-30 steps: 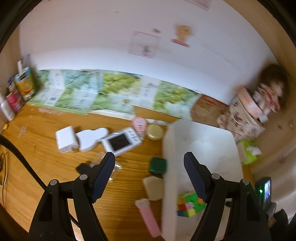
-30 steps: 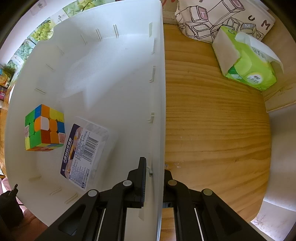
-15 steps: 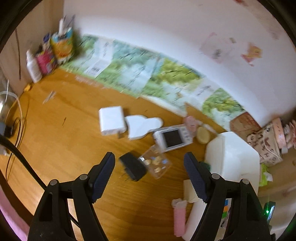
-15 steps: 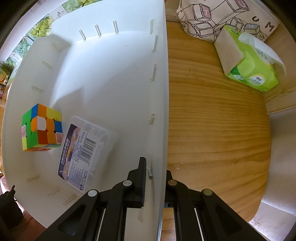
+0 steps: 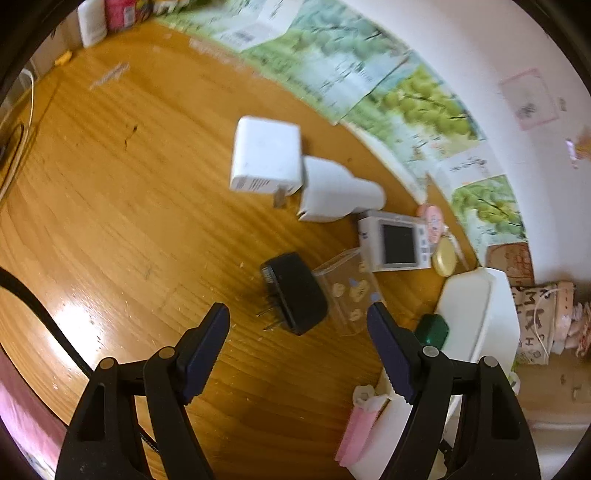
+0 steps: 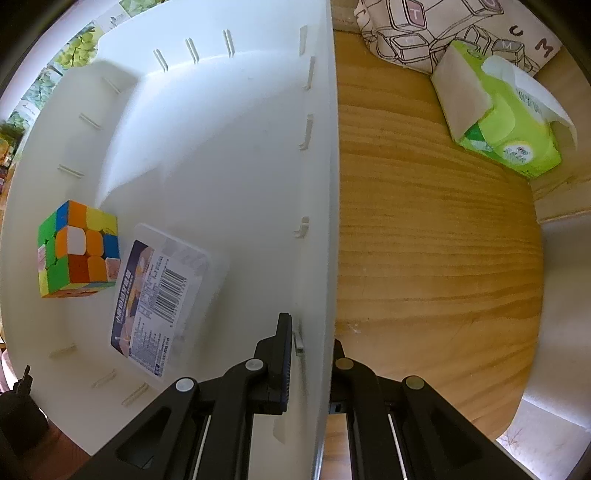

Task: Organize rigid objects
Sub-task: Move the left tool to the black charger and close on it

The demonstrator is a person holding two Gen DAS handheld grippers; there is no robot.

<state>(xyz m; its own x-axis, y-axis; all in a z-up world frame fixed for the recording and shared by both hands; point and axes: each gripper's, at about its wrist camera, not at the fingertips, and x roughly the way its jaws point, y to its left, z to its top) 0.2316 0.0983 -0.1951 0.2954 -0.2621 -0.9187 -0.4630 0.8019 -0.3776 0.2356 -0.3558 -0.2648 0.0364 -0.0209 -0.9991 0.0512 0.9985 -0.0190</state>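
My left gripper (image 5: 298, 320) is open above the wooden table, with a black plug adapter (image 5: 293, 292) lying between and just beyond its fingertips. Beside the adapter lies a clear patterned case (image 5: 351, 291). Farther off are a white charger (image 5: 266, 158), a white bottle-shaped piece (image 5: 338, 195) and a small white screen device (image 5: 397, 245). My right gripper (image 6: 312, 339) is shut on the right wall of the white bin (image 6: 325, 184). Inside the bin sit a colour cube (image 6: 79, 251) and a labelled clear box (image 6: 162, 295).
A green tissue pack (image 6: 506, 122) and a printed fabric bag (image 6: 424, 29) lie right of the bin. Near the bin (image 5: 476, 314) in the left wrist view are a dark green box (image 5: 432, 329), a pink stick (image 5: 356, 428) and a round yellow tin (image 5: 445, 254). Green printed papers (image 5: 332, 66) line the wall.
The left gripper has swung left and dropped from over the bin toward the black plug adapter, rolling as it went. The right gripper has kept its grip on the bin wall.
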